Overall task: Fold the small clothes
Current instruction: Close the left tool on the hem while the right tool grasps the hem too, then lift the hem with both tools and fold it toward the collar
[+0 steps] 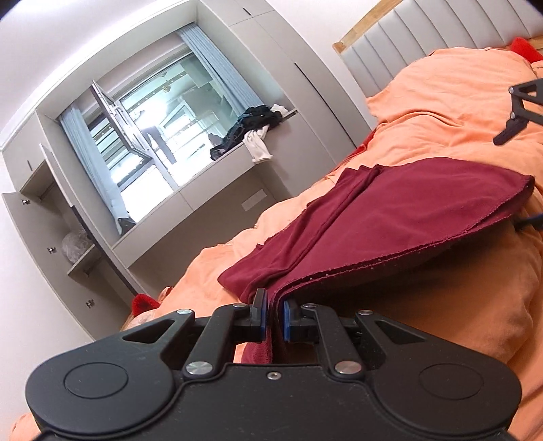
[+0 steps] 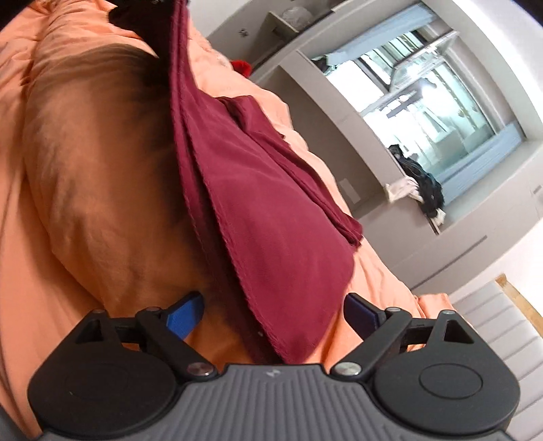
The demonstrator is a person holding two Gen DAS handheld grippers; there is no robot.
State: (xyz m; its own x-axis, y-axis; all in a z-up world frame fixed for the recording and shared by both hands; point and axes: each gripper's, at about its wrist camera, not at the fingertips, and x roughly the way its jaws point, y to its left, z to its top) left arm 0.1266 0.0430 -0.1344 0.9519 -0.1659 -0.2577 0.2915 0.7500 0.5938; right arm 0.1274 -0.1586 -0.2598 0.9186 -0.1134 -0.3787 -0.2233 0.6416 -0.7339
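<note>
The left gripper (image 1: pixel 275 317) had its blue-padded fingers (image 1: pixel 260 313) pressed nearly together on a corner of the maroon garment (image 1: pixel 390 217), the layered edge of the cloth pinched between them at 6 o'clock in the left wrist view. From that pinch the garment ran up toward 2 o'clock, partly lifted off the orange bedding (image 1: pixel 441 101), with a folded part of it lying flat on the bedding toward 9 o'clock. The right gripper (image 2: pixel 274 317) had its fingers (image 2: pixel 185 313) spread wide, one on each side of the lower tip of the garment (image 2: pixel 271 210); whether either pad touched the cloth could not be told. In the right wrist view the garment hung as a long wedge from 12 o'clock down to 6 o'clock over the orange bedding (image 2: pixel 85 186), casting a shadow on it. At 3 o'clock in the left wrist view part of the right gripper showed dark above the bedding. A window (image 1: pixel 146 125) stood at 10 o'clock, with dark clothes (image 1: pixel 251 125) heaped on its sill, and a padded headboard (image 1: pixel 424 30) at 1 o'clock
</note>
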